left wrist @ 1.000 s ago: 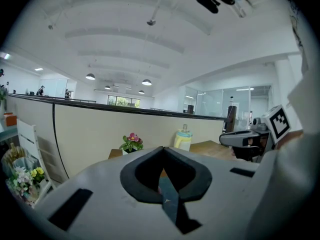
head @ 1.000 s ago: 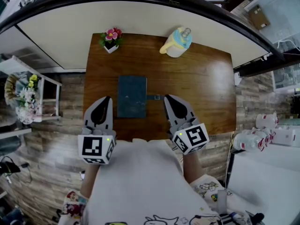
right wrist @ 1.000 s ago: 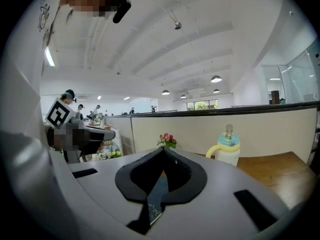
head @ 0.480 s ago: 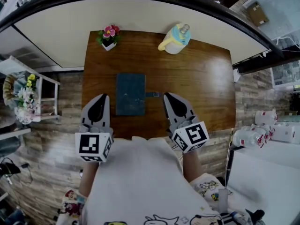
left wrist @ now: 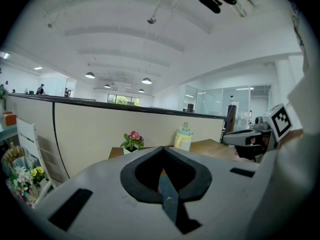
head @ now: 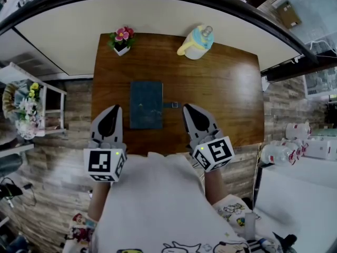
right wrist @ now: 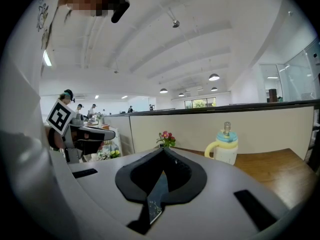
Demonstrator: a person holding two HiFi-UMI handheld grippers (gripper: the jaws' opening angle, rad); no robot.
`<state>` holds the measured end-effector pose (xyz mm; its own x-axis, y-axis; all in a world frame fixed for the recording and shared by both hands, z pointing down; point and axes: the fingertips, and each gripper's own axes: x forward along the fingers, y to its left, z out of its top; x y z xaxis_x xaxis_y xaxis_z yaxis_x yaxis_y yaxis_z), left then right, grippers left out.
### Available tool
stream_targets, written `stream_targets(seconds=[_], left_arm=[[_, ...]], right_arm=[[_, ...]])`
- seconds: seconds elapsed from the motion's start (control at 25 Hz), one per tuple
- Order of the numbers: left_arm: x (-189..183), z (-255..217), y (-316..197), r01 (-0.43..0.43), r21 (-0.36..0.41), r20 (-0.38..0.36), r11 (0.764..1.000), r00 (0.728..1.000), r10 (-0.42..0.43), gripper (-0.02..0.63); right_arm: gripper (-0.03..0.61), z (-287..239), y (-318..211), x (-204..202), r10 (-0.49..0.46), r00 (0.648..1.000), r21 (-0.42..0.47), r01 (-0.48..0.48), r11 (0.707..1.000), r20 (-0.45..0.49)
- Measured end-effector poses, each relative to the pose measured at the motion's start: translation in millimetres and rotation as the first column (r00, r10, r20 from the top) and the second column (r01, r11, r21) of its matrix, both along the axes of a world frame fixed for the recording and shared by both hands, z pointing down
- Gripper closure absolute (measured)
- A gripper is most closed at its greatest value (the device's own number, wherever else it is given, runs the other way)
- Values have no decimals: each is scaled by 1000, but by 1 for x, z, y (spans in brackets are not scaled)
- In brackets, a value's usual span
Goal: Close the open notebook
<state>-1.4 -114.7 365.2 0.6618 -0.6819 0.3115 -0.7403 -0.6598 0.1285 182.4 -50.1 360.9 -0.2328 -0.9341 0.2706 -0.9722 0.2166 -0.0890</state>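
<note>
head view | notebook (head: 146, 105) between left tongs (head: 117, 111) and right tongs (head: 187, 109) | both pressed together, empty

No readable text, brand or number anywhere. Cube (head: 103, 163) on left gripper (head: 117, 110) and cube (head: 215, 153) on right gripper (head: 188, 109) carry only black-and-white square patterns, no letters. Notebook (head: 146, 105) cover has a tiny pale mark, too small to read. Shirt (head: 152, 204) print is cartoon drawings, no legible words.
</note>
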Motion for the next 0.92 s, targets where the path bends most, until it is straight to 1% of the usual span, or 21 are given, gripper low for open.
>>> stream_targets(seconds=[0.4,0.68,0.92], left_arm=[[-4,7,-2,-6,-2,23,1000,1000,6,612],[-11,9,-5,5,6,35,1000,999,-5,612],[-6,10,-4,-26,3,29,1000,999,26,612]], right_arm=[[580,3,0,0,9,1000,-14,-9,1000,-1],[580,6,4,1,19,1000,-28,-19,999,-4],[580,6,8,5,27,1000,-33,-27,999,-11]])
